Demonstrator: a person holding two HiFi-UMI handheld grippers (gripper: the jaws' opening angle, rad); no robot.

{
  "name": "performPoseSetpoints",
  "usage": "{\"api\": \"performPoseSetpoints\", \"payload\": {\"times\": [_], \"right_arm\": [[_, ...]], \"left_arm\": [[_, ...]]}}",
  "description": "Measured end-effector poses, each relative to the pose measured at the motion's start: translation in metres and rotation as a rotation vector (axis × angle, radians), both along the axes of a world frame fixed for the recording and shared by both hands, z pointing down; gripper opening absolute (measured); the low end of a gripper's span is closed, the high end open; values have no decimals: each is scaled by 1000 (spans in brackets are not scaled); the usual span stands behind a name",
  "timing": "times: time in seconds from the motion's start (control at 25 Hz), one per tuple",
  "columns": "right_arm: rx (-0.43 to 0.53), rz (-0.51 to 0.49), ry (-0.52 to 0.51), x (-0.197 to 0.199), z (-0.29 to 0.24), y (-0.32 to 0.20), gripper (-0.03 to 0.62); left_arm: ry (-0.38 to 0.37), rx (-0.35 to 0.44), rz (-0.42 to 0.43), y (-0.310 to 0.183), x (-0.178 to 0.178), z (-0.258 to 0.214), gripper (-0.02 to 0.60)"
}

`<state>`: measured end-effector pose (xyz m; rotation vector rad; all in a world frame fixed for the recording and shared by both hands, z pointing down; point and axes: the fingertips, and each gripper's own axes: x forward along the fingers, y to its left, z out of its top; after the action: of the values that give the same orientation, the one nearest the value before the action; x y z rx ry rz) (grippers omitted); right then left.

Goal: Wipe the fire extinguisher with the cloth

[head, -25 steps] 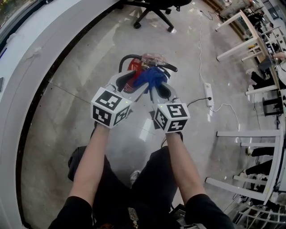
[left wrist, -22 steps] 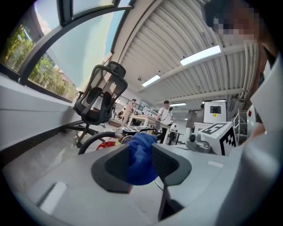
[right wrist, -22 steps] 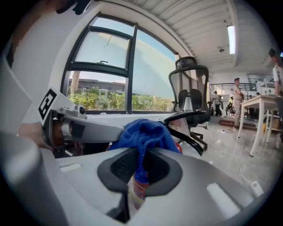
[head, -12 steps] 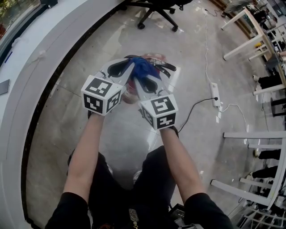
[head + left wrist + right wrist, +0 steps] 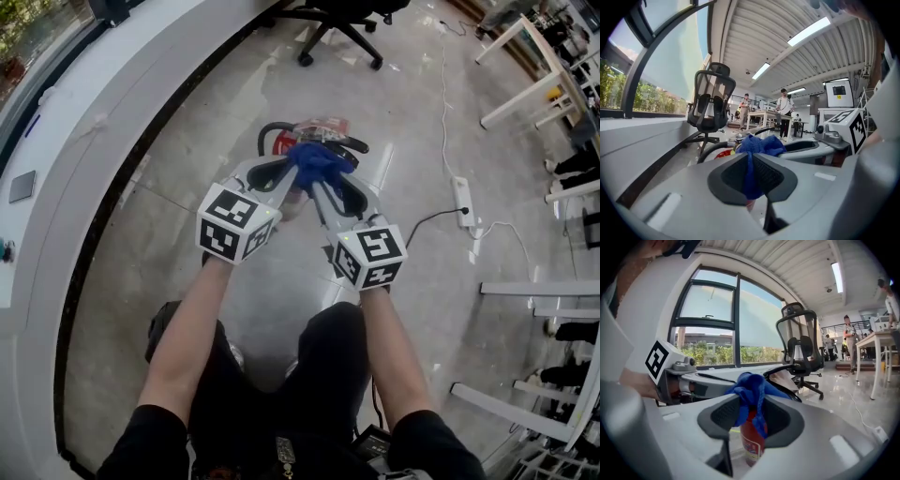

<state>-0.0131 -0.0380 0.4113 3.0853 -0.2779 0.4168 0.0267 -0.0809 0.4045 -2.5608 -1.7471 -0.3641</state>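
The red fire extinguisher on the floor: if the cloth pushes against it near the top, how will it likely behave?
The fire extinguisher stands upright and slim, so a push high up may tip it. The floor looks glossy, so it might slide instead. It is probably heavy enough to resist light wiping.

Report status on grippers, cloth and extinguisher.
Left gripper just closed, shut on the blue cloth. Right gripper jaws just opened, cloth draped loose between them. Fire extinguisher upright on the floor, under the cloth. Nothing between them.
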Motion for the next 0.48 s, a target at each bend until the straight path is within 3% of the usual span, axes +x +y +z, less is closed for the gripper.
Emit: {"api": "performPoseSetpoints", "payload": {"times": [0.2,0.36,0.48], "right_arm": [[151,-41,10,4,-2,3,211],[141,-99,8,14,5,-8,221],[112,-75,12,21,13,-11,192]], "left_arm": [[-59,-7,47,3,-5,6,26],[-49,41,48,-9,-1,11,26],[-26,102,53,-15,0,16,29]]}}
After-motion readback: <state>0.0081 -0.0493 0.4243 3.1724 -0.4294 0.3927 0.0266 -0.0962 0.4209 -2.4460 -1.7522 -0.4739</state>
